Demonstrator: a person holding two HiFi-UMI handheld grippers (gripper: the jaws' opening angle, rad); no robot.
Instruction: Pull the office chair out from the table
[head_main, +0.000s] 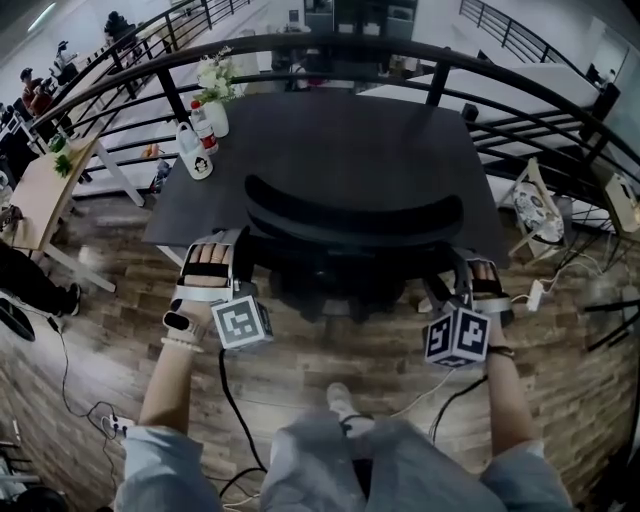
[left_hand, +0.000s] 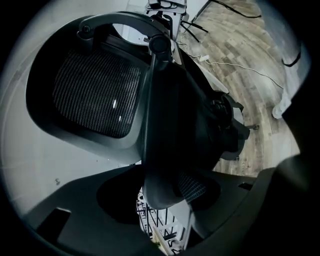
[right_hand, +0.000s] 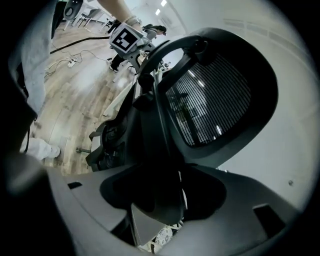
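A black office chair with a mesh back (head_main: 355, 218) is seen in the head view pushed in at the near edge of a dark grey square counter (head_main: 400, 140), its curved top rail lying across that edge; the left hand-held gripper (head_main: 238, 258) is placed at the chair's left side and the right hand-held gripper (head_main: 462, 268) at its right side, but how the jaws stand cannot be read from above. That is supplied by the two gripper views; in the left gripper view the jaws are spread wide, a dark rounded edge of the chair's frame is seen between them, and no pad is seen pressing on it, so the gripper is released; in the right gripper view the jaws are likewise spread, with a dark part of the frame between them, unclamped. Only the head view takes in the counter's far corner, where a white vase of flowers (head_main: 215, 90) and some bottles (head_main: 195, 150) are grouped, and the black curved railing (head_main: 300, 45) beyond. The woven black mesh panel (left_hand: 97, 95) is resolved only from the sides; a white cable (left_hand: 235, 65) on the wooden plank floor (left_hand: 260, 45) is shown by the left gripper view alone; the left gripper's black-and-white marker cube (right_hand: 127, 37) is caught past the chair in the right gripper view.
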